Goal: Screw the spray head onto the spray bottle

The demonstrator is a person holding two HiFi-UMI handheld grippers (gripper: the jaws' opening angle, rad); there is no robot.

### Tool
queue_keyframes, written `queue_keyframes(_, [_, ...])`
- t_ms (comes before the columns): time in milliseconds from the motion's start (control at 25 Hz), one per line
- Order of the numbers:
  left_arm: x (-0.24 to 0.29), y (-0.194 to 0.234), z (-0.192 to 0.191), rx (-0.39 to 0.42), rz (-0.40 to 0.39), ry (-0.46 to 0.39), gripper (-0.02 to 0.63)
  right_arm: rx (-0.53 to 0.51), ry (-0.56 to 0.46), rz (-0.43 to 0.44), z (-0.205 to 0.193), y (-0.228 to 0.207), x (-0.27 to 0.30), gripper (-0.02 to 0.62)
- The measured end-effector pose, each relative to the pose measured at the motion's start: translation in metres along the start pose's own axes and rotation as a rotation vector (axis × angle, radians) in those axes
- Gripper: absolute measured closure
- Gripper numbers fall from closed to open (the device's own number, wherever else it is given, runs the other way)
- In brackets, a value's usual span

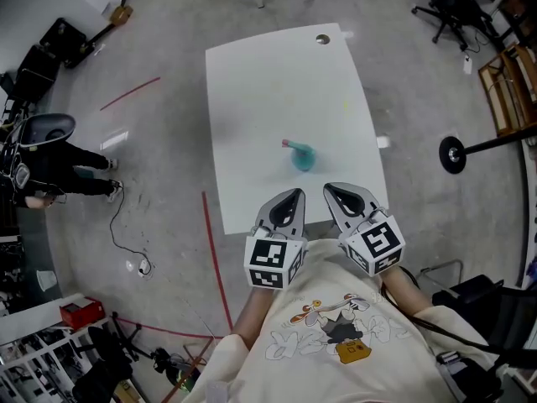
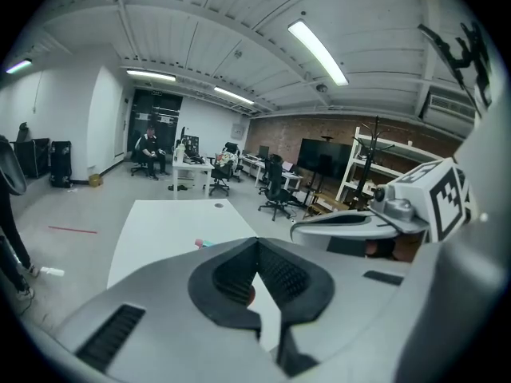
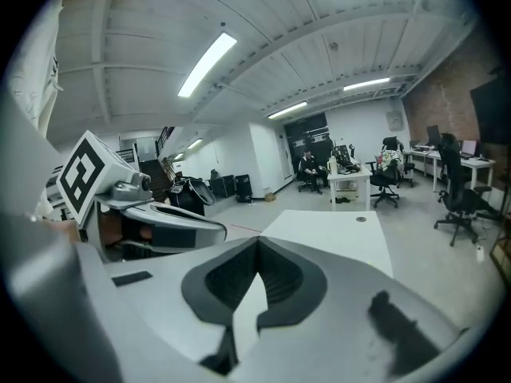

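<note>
Two grey grippers, left gripper point(image 1: 294, 195) and right gripper point(image 1: 331, 190), jaws closed on nothing, over the white rectangular table point(image 1: 252, 99) near edge. One teal spray bottle point(image 1: 302, 156), pink-tipped, mid-table, just beyond both tips, untouched.

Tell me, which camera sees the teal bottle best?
The head view: the teal bottle sits in full view on the white table. The left gripper view catches only a sliver of it over its jaws. The right gripper view doesn't show it.

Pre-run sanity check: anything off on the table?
Nothing stands out. The teal plastic spray bottle with a pink tip sits on the white table; left gripper and right gripper shut, empty.
</note>
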State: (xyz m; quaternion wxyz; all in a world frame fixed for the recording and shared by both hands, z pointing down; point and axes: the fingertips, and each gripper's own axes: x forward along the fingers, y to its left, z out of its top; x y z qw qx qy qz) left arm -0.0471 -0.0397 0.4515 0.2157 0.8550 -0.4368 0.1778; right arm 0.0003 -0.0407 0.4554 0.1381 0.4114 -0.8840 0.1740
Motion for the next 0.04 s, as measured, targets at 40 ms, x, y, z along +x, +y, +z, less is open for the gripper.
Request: queue_keyframes(40, [0.0007,-0.0016,-0.0006,-0.001,-0.002,0.002,0.600,0.004,0.008,0.000,-0.0020,-0.0017,-0.0009,0.589])
